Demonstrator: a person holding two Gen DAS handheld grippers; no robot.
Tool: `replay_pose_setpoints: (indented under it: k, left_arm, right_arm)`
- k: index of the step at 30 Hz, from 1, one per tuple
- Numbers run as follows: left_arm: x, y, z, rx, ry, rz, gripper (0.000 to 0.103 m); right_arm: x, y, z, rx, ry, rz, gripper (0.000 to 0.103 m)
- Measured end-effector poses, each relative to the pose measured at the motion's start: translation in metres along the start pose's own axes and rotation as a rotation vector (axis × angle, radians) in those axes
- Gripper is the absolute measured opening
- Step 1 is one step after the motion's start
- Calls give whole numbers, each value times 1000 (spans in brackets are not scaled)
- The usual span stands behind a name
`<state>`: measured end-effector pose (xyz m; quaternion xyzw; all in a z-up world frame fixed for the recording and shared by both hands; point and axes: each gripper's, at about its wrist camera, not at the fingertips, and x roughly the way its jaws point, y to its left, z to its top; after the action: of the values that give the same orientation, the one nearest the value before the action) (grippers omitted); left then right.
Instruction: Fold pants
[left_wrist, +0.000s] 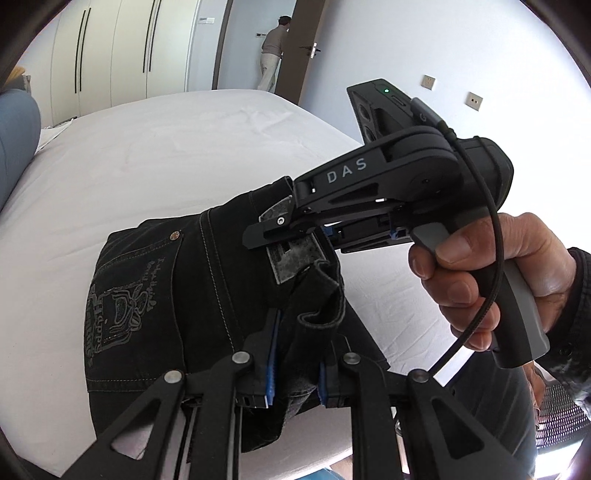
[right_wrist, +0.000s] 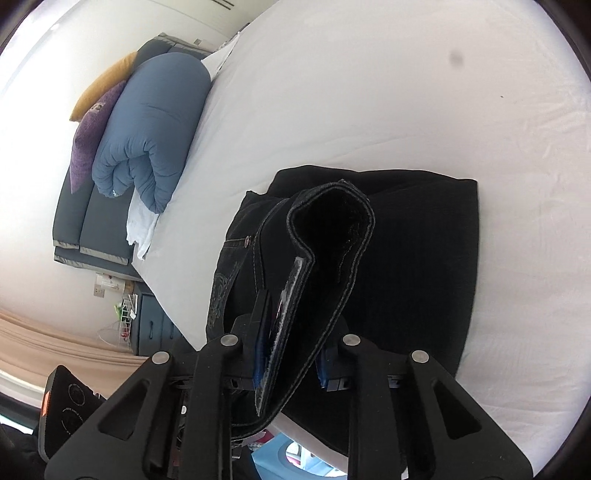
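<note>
Closest to my left camera, the left gripper (left_wrist: 295, 363) is pinching a bunched fold of the black pants (left_wrist: 155, 295), the cloth filling the narrow gap between its blue pads so I cannot see their faces. Just beyond it, the right gripper (left_wrist: 291, 236) comes in from the right side, gripped by a hand (left_wrist: 487, 280) whose sleeve runs out of the picture; it is clamped on a pants edge too, though the cloth covers part of its tips. From the right camera, that gripper (right_wrist: 291, 350) holds a curled hem that rises in front of the lens and blocks much of what lies behind. The rest of the pants (right_wrist: 406, 266) lies folded on the white bed (right_wrist: 369, 92), near its front edge, with the lower part cut off by the gripper frames. Printed lettering on the back pocket is too distorted for me to read. Farther off, a rolled blue blanket (right_wrist: 147, 129) rests at the bed's end, and in the doorway a person (left_wrist: 273, 55) stands small and blurred.
</note>
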<state>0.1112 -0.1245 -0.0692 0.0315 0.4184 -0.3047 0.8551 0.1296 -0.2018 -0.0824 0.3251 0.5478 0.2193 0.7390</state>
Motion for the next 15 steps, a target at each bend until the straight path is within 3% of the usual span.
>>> replay_pose_setpoints:
  k: [15]
  left_arm:
    - [74, -59, -13, 120, 104, 16, 17]
  right_arm:
    - [-11, -115, 5, 71, -51, 18, 19]
